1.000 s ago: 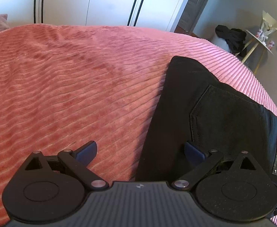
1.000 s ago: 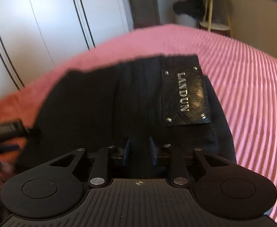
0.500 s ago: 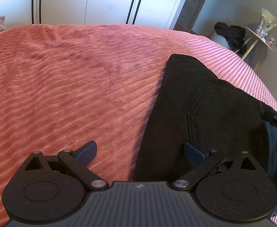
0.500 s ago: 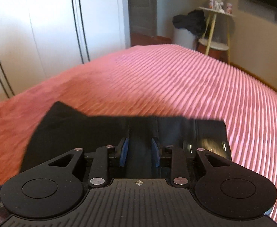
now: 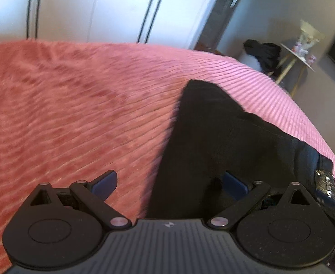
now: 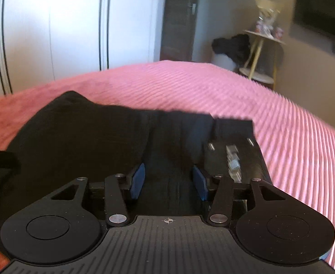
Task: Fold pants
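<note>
Black denim seen between blue pads of right hand-held gripper; jaws opening, pads clear of cloth — release judged, fold laid down. Left hand-held gripper held wide, nothing gripped; one finger over bedspread, other over pants edge, likely kept ready for next grasp. Black pants lie folded on pink ribbed bedspread, leather brand patch at waistband, just beside right pad. Side table well apart, by wall.

We look from two wrist cameras, both low and close over the pink bedspread, tilted downward toward the far wardrobe. Both views share the black pants and the side table at far right.
</note>
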Tool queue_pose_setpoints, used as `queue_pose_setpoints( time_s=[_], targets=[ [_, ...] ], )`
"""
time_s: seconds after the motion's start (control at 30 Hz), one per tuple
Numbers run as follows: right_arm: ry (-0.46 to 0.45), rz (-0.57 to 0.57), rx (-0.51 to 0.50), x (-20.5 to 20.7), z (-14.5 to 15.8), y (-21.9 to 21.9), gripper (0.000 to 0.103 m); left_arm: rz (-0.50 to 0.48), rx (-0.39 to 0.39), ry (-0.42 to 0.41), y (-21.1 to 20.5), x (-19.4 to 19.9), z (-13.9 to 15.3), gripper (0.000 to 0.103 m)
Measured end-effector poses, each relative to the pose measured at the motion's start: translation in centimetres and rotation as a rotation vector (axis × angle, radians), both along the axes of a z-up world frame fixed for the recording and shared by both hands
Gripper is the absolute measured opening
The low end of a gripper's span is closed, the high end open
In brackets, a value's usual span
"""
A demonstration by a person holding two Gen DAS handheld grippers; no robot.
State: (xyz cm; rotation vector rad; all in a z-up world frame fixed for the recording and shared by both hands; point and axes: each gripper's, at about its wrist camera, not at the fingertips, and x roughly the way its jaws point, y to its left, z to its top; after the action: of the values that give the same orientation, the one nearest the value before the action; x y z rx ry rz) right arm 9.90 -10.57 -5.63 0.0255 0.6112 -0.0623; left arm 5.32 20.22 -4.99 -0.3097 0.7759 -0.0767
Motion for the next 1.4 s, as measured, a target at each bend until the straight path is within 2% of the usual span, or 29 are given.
queue_pose_setpoints(
  time_s=[0.1, 0.17, 0.27, 0.33, 0.37, 0.47, 0.53, 0.6, 0.63, 0.73, 0.8, 0.87, 1.03, 1.17, 1.23, 1.33, 1.4],
  targets=[
    [0.051, -0.010, 0.041, -1.4, 0.6, 0.1, 0.052, -0.065, 0.008, -0.040, -1.2, -0.5, 0.4, 0.099],
    [0.072, 0.002, 0.021, -2.0, 0.8, 0.7, 0.055, -0.109, 0.020, -0.040, -2.1, -0.5, 0.4, 0.099],
    [0.094, 0.015, 0.011, -2.6, 0.8, 0.8, 0.055, -0.157, 0.069, -0.009, -3.3, -0.2, 0.0, 0.099],
    [0.106, 0.018, 0.043, -2.8, 1.1, 0.2, 0.055, -0.163, 0.079, 0.029, -3.5, 0.1, -0.4, 0.099],
    [0.107, 0.017, 0.086, -3.2, 1.5, -0.4, 0.055, -0.162, 0.070, 0.055, -3.4, 0.4, -0.7, 0.099],
    [0.083, 0.008, 0.211, -4.3, 2.3, -2.6, 0.055, -0.141, -0.018, 0.115, -2.2, 0.8, -1.3, 0.099],
    [0.052, -0.003, 0.284, -5.5, 2.9, -4.1, 0.056, -0.141, -0.014, 0.117, -2.2, 0.7, -1.2, 0.099],
    [0.031, -0.029, 0.316, -6.6, 3.3, -5.4, 0.063, -0.144, 0.009, 0.108, -2.5, 0.6, -1.1, 0.099],
    [0.029, -0.053, 0.319, -7.0, 3.3, -6.0, 0.074, -0.144, 0.015, 0.106, -2.5, 0.5, -1.1, 0.099],
    [0.038, -0.124, 0.346, -7.5, 2.8, -7.8, 0.078, -0.144, 0.006, 0.113, -2.4, 0.6, -1.1, 0.099],
    [0.069, -0.187, 0.379, -7.1, 2.1, -9.2, 0.079, -0.146, -0.003, 0.119, -2.2, 0.8, -1.2, 0.099],
    [0.103, -0.203, 0.459, -6.5, 1.0, -10.5, 0.080, -0.148, -0.011, 0.123, -2.1, 0.8, -1.2, 0.099],
    [0.079, -0.226, 0.632, -6.4, -0.2, -12.7, 0.086, -0.156, -0.067, 0.140, -1.5, 1.3, -1.5, 0.099],
    [0.061, -0.238, 0.766, -7.2, -1.2, -14.9, 0.084, -0.167, -0.087, 0.144, -1.4, 1.4, -1.6, 0.099],
    [0.060, -0.270, 0.791, -7.3, -1.3, -15.6, 0.085, -0.170, -0.104, 0.151, -1.2, 1.5, -1.6, 0.099],
    [0.085, -0.306, 0.809, -7.0, -2.0, -16.8, 0.084, -0.168, -0.165, 0.159, -0.5, 1.8, -1.8, 0.099],
    [0.123, -0.276, 0.894, -6.4, -3.2, -17.4, 0.084, -0.164, -0.229, 0.167, 0.3, 1.9, -1.9, 0.099]
  ],
)
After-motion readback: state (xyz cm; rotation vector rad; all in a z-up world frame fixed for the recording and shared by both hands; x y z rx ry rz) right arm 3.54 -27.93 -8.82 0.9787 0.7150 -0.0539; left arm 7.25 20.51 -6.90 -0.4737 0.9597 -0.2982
